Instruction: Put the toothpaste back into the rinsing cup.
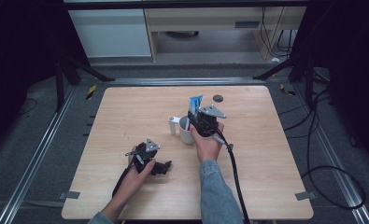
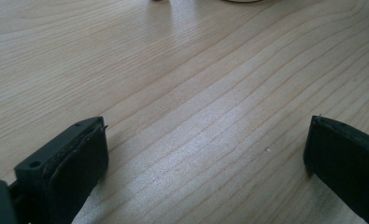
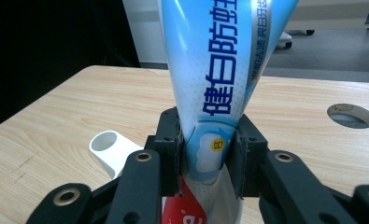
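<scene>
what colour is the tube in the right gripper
Light blue and white with dark blue lettering, red near its base; the tube shows best in the right gripper view.

**Support surface: wooden table**

The table (image 1: 126,116) is light wood with rounded corners and a round cable hole (image 1: 218,98) beyond the right gripper (image 1: 202,113). A white mug (image 1: 186,133) stands directly beneath that gripper. The left gripper (image 1: 166,166) rests on the bare tabletop, well apart from the mug.
</scene>
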`<act>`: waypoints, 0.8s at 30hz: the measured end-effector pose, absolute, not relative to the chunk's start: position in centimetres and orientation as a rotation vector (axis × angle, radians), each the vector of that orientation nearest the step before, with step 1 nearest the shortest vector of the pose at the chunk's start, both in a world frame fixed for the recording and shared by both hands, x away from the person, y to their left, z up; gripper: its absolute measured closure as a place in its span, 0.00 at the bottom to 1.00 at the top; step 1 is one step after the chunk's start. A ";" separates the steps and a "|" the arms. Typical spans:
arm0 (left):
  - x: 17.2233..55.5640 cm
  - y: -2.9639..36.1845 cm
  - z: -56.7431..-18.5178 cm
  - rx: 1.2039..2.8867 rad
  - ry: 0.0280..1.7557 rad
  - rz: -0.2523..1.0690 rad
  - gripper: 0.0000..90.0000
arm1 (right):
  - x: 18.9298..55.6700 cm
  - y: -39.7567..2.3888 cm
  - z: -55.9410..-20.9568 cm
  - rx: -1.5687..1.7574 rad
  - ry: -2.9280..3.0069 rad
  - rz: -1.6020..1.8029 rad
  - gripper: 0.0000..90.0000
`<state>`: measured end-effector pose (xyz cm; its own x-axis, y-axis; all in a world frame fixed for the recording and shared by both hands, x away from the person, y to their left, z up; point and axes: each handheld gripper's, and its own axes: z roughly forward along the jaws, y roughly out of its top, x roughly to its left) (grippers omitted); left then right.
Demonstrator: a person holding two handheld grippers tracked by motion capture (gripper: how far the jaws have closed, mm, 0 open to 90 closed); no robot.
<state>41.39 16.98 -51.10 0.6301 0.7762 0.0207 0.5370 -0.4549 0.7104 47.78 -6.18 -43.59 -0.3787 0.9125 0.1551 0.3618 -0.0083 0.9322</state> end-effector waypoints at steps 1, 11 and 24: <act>41.4 17.0 -51.1 2.170 1.022 0.452 0.00 | 47.8 -6.3 -43.6 1.317 1.762 1.383 0.75; 41.4 17.0 -51.1 2.169 1.022 0.452 0.00 | 48.0 -6.9 -43.5 1.317 1.776 1.371 0.73; 41.4 17.0 -51.1 2.169 1.022 0.452 0.00 | 47.9 -7.3 -43.6 1.329 1.777 1.394 0.72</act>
